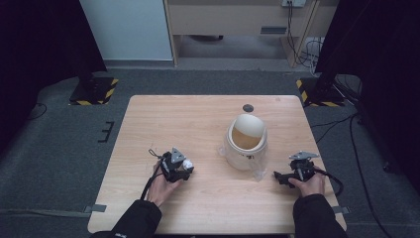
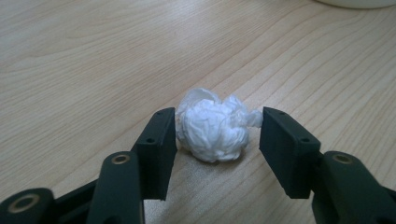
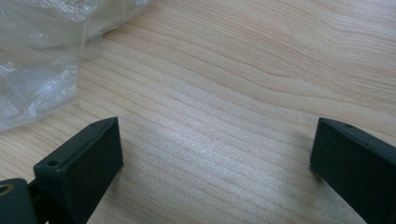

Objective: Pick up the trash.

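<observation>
A crumpled white paper ball (image 2: 212, 128) lies on the wooden table (image 1: 198, 124), between the jaws of my left gripper (image 2: 217, 133). The left jaw touches the ball; the right jaw stands a little off its main body, near a thin tail of paper. In the high view the ball (image 1: 187, 162) sits at the tip of the left gripper (image 1: 183, 168), at the front left. A white bin (image 1: 246, 144) with a tilted cream lid stands right of the middle, lined with clear plastic. My right gripper (image 1: 279, 176) rests at the front right, wide open (image 3: 212, 140) over bare wood.
Clear plastic film (image 3: 37, 60) from the bin liner spreads onto the table just beyond my right gripper's left jaw. A small dark round disc (image 1: 247, 107) lies near the table's far edge. Grey carpet, cables and stand bases surround the table.
</observation>
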Available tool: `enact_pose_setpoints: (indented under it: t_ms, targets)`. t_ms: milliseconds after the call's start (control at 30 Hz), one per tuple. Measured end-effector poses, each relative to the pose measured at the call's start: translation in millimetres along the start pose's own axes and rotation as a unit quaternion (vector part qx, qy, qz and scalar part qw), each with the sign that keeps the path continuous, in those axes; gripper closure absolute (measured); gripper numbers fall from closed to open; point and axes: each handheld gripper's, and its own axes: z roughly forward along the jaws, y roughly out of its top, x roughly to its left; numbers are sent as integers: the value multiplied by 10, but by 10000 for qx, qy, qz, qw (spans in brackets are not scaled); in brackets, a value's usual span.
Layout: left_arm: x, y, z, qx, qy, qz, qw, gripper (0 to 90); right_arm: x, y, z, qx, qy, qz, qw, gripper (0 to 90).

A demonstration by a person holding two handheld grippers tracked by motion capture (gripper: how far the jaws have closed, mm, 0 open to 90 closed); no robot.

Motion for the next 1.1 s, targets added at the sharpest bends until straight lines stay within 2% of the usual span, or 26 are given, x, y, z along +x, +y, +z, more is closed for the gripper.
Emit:
enact_pose_setpoints:
  t_ms: [333, 567, 1100]
  targets:
    - [17, 1, -5, 48, 42, -126, 9999, 609, 2, -3, 1, -10, 10, -2, 10000, 22]
    - [21, 8, -27, 7, 21, -159, 9999, 654, 2, -6, 1, -14, 13, -2, 10000, 20]
    - [-45, 97, -216, -509, -199, -212, 9983, 663, 5, -24, 9, -101, 10, -21, 9999, 7]
